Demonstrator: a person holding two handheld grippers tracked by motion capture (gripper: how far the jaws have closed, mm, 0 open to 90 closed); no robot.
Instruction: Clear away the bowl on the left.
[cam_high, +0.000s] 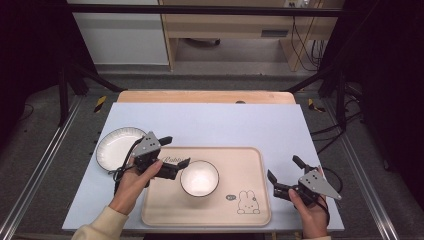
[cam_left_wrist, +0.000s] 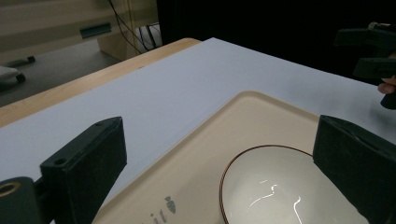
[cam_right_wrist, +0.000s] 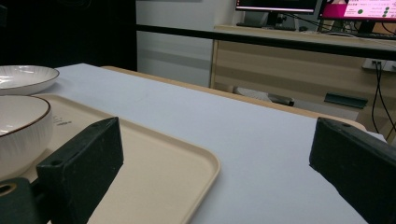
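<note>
White bowl (cam_high: 199, 177) on tray (cam_high: 250, 165), plate (cam_right_wrist: 21, 78) beyond

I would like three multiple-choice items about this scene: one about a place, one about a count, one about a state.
1. Where is the bowl?
A. on the tray
B. on the plate
C. on the floor

2. How many dishes are on the table?
A. one
B. two
C. four

3. How is the left tool?
A. shut on the bowl
C. shut on the plate
B. open

Answers: 1 A, the bowl stands inside the tray's rim. 2 B, one bowl and one plate. 3 B, the left gripper view shows its jaws wide apart with the bowl's rim between them, nothing gripped.
</note>
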